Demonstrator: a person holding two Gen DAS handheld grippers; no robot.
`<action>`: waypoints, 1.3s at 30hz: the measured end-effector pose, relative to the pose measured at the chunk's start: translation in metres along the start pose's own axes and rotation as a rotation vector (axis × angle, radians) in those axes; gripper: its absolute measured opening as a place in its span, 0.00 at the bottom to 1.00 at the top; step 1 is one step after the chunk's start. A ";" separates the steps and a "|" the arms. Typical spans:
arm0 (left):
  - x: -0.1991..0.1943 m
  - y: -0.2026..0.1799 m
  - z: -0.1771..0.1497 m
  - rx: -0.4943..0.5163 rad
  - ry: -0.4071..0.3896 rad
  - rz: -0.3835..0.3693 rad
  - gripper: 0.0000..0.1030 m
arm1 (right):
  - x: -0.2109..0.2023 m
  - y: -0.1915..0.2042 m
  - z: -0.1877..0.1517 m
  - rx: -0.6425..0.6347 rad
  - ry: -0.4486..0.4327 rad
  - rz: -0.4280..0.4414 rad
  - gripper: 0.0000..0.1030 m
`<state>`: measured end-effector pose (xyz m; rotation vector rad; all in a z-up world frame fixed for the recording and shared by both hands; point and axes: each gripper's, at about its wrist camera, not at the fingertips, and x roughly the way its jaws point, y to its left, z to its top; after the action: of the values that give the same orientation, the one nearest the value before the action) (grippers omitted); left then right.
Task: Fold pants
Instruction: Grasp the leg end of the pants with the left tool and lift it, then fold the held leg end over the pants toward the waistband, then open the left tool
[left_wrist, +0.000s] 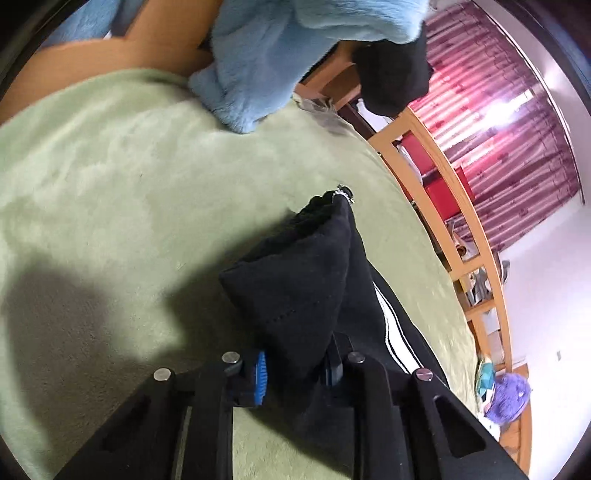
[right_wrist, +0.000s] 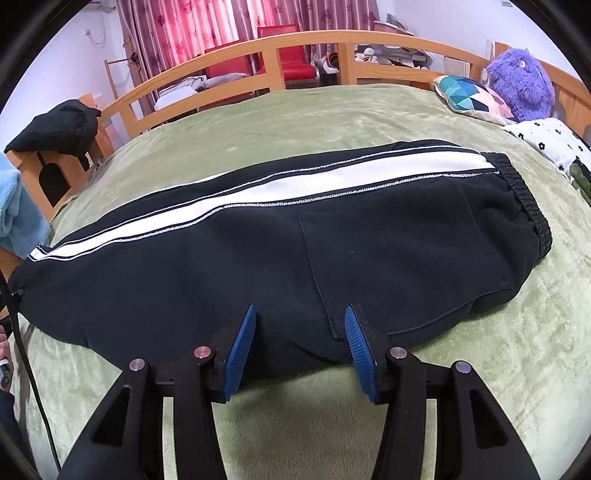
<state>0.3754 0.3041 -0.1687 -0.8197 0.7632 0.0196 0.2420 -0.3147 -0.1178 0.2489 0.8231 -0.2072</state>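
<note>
Right view alone shows you whole pants (right_wrist: 295, 236) flat across bed (right_wrist: 332, 114), waistband at right. Left view shows only lifted leg end. Both your grippers tilt downward. Left gripper (left_wrist: 295, 369) pinches pants cuff. Right gripper (right_wrist: 299, 343) spread, pads over near pants edge, no squeeze visible.

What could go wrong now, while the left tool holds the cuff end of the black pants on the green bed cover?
1. The left tool pinches only a small fold of the pants near the cuff, so the cloth may slip out when lifted.
2. The right tool is open at the pants' near edge and holds nothing; pulling one end alone could drag and skew the pants on the bed cover.
</note>
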 end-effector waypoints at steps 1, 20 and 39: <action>0.002 -0.002 0.000 0.009 0.007 0.025 0.21 | 0.000 0.000 -0.001 0.003 0.000 0.001 0.48; -0.041 -0.123 -0.028 0.333 -0.161 0.048 0.20 | -0.022 -0.025 0.002 0.027 -0.018 0.013 0.48; 0.032 -0.294 -0.229 0.742 0.112 -0.036 0.15 | -0.046 -0.087 0.004 0.051 -0.045 0.048 0.48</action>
<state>0.3473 -0.0618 -0.0965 -0.1275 0.7825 -0.3272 0.1900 -0.3950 -0.0931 0.3105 0.7671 -0.1885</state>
